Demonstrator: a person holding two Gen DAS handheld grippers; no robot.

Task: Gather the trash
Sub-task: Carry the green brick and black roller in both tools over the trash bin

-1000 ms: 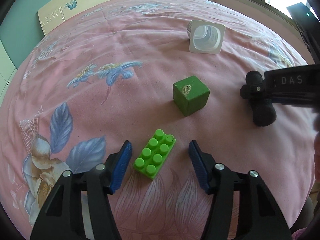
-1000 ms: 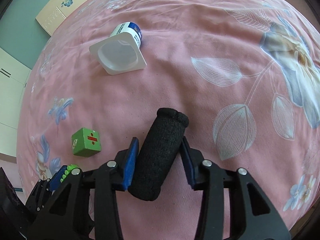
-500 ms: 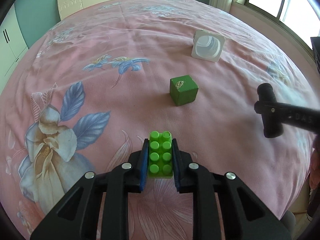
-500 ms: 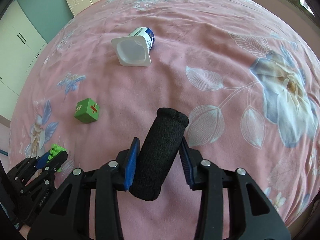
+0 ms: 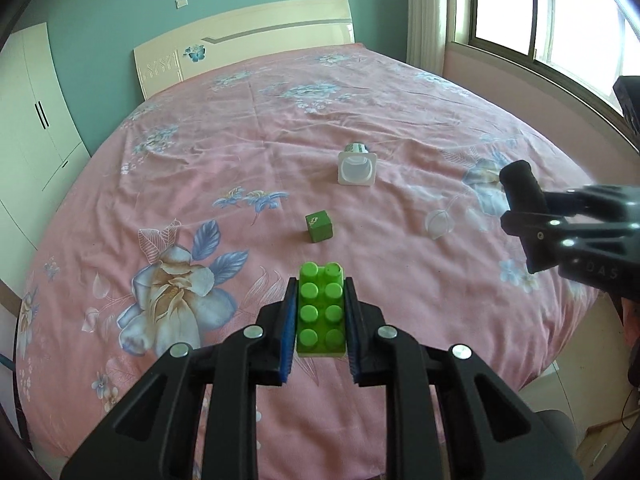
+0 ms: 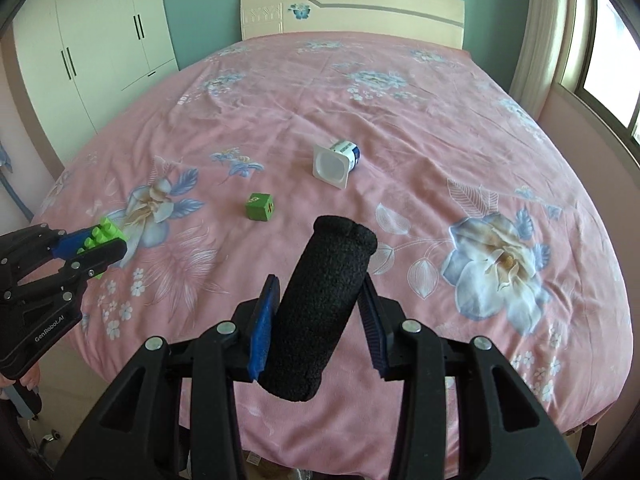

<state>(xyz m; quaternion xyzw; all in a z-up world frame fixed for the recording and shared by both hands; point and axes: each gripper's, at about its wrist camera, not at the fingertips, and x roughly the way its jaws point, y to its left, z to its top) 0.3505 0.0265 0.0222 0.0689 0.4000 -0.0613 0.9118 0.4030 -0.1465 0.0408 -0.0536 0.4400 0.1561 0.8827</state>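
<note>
My left gripper (image 5: pixel 321 308) is shut on a green studded brick (image 5: pixel 321 312) and holds it above the pink bed; it also shows at the left in the right wrist view (image 6: pixel 94 242). My right gripper (image 6: pixel 320 300) is shut on a black foam cylinder (image 6: pixel 320 308), lifted off the bed, and shows at the right in the left wrist view (image 5: pixel 524 200). A white yogurt cup (image 6: pixel 336 160) lies on its side in the middle of the bed (image 5: pixel 356 166). A green cube (image 6: pixel 259 207) sits nearer, left of the cup (image 5: pixel 319 227).
The pink floral bedspread (image 6: pixel 440 120) covers the bed. A cream headboard (image 6: pixel 352 12) stands at the far end. White wardrobes (image 6: pixel 92 40) stand at the left, windows (image 5: pixel 560 20) at the right. The bed's near edge drops to the floor.
My left gripper closed on the green brick and lifted it. Both grippers rose and pulled back from the bed; the right one kept the black cylinder.
</note>
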